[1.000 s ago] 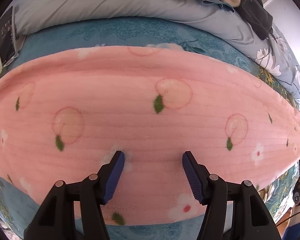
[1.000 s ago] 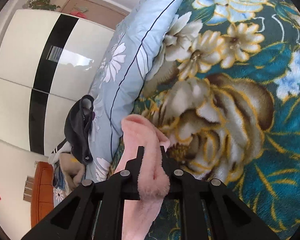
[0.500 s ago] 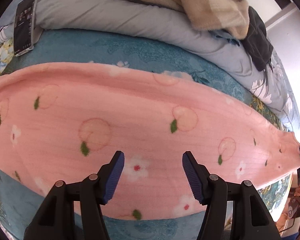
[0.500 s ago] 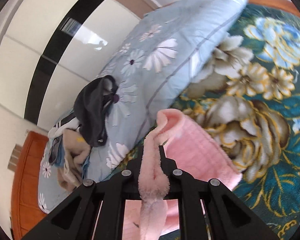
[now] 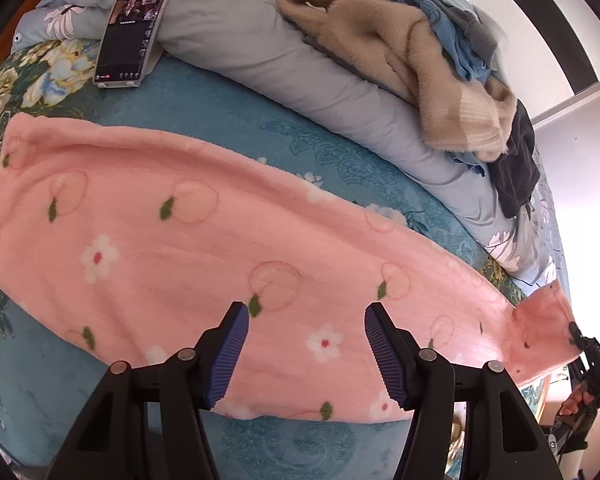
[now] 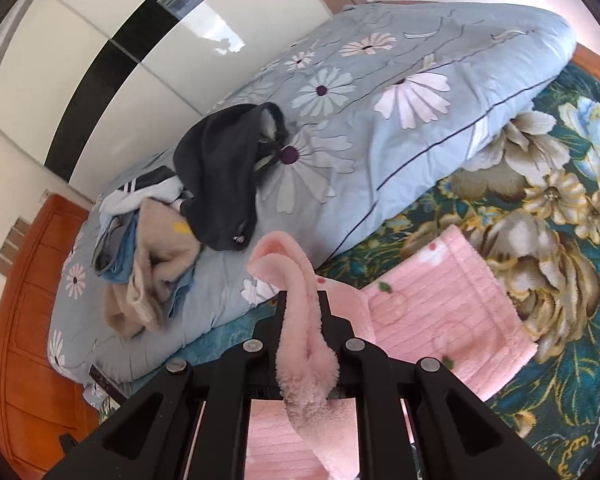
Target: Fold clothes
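Right claw (image 6: pixel 302 312) pinching pink fleece garment (image 5: pixel 228 256) end, lifted for folding; left claw (image 5: pixel 303 350) spread, hovering above.

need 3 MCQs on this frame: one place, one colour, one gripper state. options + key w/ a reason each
1. Where does the phone lie?
A. on the pink garment
B. propped against the quilt, beyond the garment
C. between the left fingers

2. What colour are the left gripper's finger pads?
A. blue
B. orange
C. white

3. What is the state of the right gripper?
A. open, holding nothing
B. shut on the dark garment
C. shut on the pink garment

Key:
1 B: the phone leans on the quilt, apart from the pink garment.
2 A: both ribbed pads look blue.
3 C: a pink fleece fold sits pinched between its fingers.
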The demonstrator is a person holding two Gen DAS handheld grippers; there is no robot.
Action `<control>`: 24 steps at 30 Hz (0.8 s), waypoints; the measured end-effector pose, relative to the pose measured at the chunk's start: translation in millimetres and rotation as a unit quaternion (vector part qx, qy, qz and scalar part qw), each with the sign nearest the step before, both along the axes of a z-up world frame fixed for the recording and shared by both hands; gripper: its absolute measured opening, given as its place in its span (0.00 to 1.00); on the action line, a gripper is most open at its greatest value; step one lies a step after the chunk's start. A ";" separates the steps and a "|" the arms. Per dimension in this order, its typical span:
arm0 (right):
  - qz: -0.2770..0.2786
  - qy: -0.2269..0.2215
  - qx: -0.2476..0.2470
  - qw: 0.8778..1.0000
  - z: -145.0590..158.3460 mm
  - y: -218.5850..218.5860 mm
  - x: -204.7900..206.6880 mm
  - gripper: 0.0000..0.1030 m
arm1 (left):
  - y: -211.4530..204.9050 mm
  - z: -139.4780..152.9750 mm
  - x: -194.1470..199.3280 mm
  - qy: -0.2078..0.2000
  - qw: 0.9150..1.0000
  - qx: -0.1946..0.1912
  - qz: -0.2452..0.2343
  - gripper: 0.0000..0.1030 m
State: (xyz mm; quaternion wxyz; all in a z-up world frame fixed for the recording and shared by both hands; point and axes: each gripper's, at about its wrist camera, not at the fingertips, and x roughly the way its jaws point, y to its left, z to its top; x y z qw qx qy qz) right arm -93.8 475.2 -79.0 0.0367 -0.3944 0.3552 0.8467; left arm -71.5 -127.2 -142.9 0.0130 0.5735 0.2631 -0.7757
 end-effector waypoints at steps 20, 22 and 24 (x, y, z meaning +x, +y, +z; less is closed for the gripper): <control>-0.036 -0.059 -0.057 0.996 -122.6 120.9 72.0 0.26 | 50.3 -33.6 -33.2 -0.052 0.995 -0.071 -0.055 0.63; -0.026 -0.065 -0.050 0.996 -123.2 131.7 65.0 0.29 | 55.1 -33.3 -37.1 -0.054 0.994 -0.077 -0.062 0.63; -0.006 -0.053 -0.066 0.996 -125.7 140.6 58.7 0.33 | 59.4 -33.5 -39.8 -0.055 0.993 -0.082 -0.068 0.63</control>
